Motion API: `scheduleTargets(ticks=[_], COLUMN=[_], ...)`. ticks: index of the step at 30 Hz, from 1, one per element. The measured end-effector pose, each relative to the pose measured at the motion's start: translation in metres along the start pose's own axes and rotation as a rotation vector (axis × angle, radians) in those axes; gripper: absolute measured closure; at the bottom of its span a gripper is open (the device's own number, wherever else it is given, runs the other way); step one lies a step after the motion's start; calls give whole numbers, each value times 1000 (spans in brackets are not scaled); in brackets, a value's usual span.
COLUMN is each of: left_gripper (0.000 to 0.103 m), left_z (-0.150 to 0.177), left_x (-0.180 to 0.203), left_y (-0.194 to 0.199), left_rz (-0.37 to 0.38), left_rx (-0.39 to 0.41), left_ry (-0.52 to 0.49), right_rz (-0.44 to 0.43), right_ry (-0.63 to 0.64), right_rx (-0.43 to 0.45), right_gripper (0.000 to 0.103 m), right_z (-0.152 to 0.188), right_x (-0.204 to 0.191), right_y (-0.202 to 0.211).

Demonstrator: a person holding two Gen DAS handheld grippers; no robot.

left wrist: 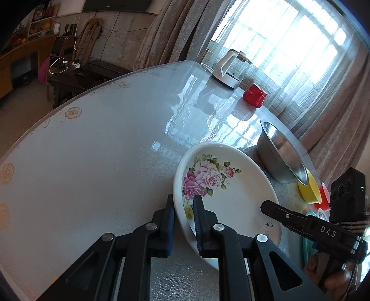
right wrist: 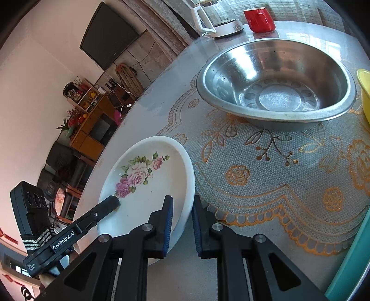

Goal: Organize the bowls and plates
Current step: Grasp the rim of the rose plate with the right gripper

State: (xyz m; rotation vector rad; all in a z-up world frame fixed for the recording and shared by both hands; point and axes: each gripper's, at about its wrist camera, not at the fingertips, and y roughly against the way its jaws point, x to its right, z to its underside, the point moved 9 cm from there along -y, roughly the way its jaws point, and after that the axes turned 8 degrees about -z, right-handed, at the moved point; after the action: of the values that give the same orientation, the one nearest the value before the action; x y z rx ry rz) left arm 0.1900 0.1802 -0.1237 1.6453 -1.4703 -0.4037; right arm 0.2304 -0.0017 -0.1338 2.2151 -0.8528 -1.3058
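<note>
Two black two-finger grippers, one per hand, blue ribbed pads on the fingers. Left gripper is pinched onto the near-left rim of the shallow white oval ceramic plate with a pink rose print: one pad outside the rim, one inside. Right gripper is clamped on the opposite rim of the same plate, one pad in the well, one outside. Each gripper shows in the other's view, its tip over the plate's well.

Plate: one. Glossy glaze, raised rim, roses off-centre toward one end. Long axis runs away from the grippers toward the table's middle. It sits near the round table's near edge; whether it is lifted clear of the surface I cannot tell.

Bowls: one stainless-steel bowl, round, wide flared rim, dimpled ring pattern in the base, upright, beyond the plate on the grey lace mat with gold flower pattern. One yellow bowl just beside the steel one; a red dish touching it, partly hidden.

A teal rim at the near right edge, cropped.

Far edge of the table: one red mug, one glass kettle on a white base. Table top is glassy and reflective.
</note>
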Motion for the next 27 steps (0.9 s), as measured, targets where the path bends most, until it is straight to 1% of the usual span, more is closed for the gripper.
scheduleTargets(ticks=[4,8,10,13,16,19,22,27], left_gripper=[87,86,88,87,87,87,87,87], left_z=[1,2,3,9,17,24,30,37], left_x=[1,2,2,5,7,8,13,25], left_y=[0,1,2,7,14,20,28,40], left_rz=[-25,-32,-41,-62,-66,-74,-63,-31], left_rx=[-1,15,17,26,32,35,47,52], left_ry=[-22,-28,-31,-66,-84,-99,-120,-133], right_rz=[-74,-96,-81,-18,32,37,39,23], right_ry=[-72,-118,-105,-50,8,30,60,58], right_rx=[54,34,27,26,23,2,-7,14], right_gripper=[87,87,88,90,90,90,90,90], right_z=[3,6,7,2,6,13,20,26], right_x=[7,9,9,2,-3,-4,-8,-9], right_y=[5,6,8,6,9,14,21,41])
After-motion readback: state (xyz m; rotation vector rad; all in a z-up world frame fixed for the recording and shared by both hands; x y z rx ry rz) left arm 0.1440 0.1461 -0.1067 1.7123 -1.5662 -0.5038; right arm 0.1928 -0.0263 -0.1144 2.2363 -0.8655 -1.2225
